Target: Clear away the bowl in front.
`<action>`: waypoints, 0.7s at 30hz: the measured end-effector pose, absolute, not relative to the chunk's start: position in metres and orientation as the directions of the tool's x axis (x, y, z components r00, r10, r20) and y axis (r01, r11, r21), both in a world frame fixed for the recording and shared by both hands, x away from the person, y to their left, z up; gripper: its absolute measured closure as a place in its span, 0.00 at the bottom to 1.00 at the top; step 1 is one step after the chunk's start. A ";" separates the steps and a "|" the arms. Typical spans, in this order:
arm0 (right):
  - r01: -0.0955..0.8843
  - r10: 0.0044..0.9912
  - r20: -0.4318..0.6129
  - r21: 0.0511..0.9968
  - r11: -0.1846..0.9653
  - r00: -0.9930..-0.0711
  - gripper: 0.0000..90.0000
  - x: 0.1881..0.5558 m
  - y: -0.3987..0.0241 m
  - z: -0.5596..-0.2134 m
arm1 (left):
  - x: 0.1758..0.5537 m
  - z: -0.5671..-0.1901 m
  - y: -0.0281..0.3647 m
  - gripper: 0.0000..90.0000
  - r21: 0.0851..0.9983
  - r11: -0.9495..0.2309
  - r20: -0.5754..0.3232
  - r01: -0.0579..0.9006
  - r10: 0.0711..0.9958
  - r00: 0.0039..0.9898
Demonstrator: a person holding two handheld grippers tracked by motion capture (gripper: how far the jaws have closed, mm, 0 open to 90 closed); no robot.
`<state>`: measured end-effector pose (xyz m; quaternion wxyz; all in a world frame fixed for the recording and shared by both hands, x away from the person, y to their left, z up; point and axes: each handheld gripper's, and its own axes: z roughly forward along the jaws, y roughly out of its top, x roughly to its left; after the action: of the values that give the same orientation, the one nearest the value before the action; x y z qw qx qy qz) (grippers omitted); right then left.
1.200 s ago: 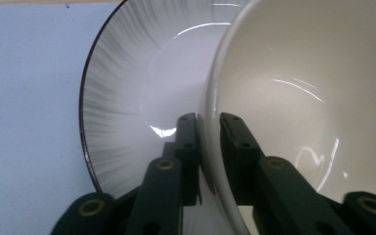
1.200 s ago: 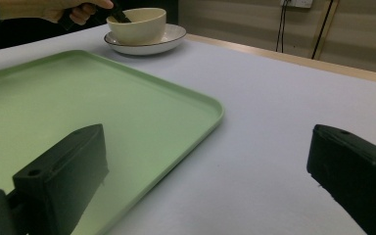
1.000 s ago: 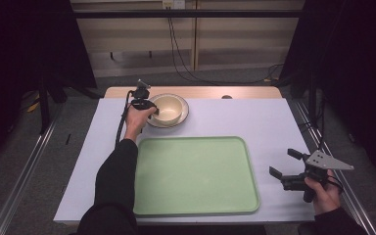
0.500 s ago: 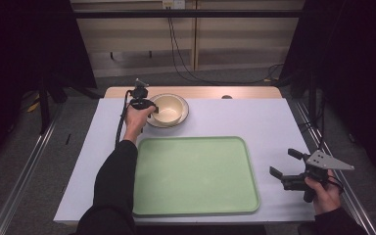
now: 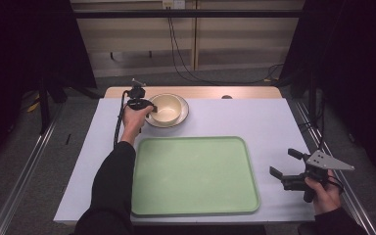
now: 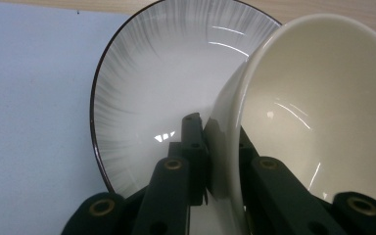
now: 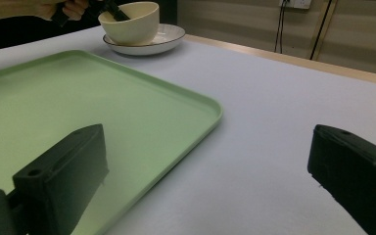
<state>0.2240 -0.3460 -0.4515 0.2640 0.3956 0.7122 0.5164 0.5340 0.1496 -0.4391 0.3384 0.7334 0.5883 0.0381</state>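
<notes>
A cream bowl (image 5: pixel 167 108) sits tilted on a grey-streaked plate (image 5: pixel 184 112) with a dark rim at the table's far left. My left gripper (image 5: pixel 152 111) is shut on the bowl's near-left rim. In the left gripper view one jaw lies inside the bowl (image 6: pixel 318 98) and the other outside its wall, over the plate (image 6: pixel 152 73), where the left gripper (image 6: pixel 220 132) clamps. My right gripper (image 5: pixel 284 162) is held open above the table's front right, with nothing between its jaws. In the right gripper view the right gripper (image 7: pixel 208 147) looks across the tray toward the bowl (image 7: pixel 132 22).
A pale green tray (image 5: pixel 196 176) lies bare in the middle front of the white table (image 5: pixel 254 117), left of my right gripper. The table's wooden far edge (image 5: pixel 245 92) runs behind the plate. Cables hang at the back wall.
</notes>
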 end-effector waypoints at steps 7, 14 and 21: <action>0.286 0.836 0.028 0.946 0.155 -0.549 0.01 0.224 -0.346 -0.451 | 0.531 -0.432 0.150 0.92 0.557 -0.078 -0.343 0.827 0.885 0.315; 0.285 0.834 0.033 0.946 0.151 -0.550 0.01 0.224 -0.346 -0.451 | 0.527 -0.425 0.150 0.92 0.566 -0.068 -0.355 0.822 0.879 0.318; 0.281 0.835 0.028 0.947 0.153 -0.549 0.01 0.224 -0.346 -0.451 | 0.522 -0.417 0.150 0.92 0.579 -0.096 -0.350 0.810 0.868 0.353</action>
<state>0.2239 -0.3461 -0.4510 0.2668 0.3926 0.7109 0.5190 0.5217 0.1503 -0.4168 0.3607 0.7393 0.5672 0.0402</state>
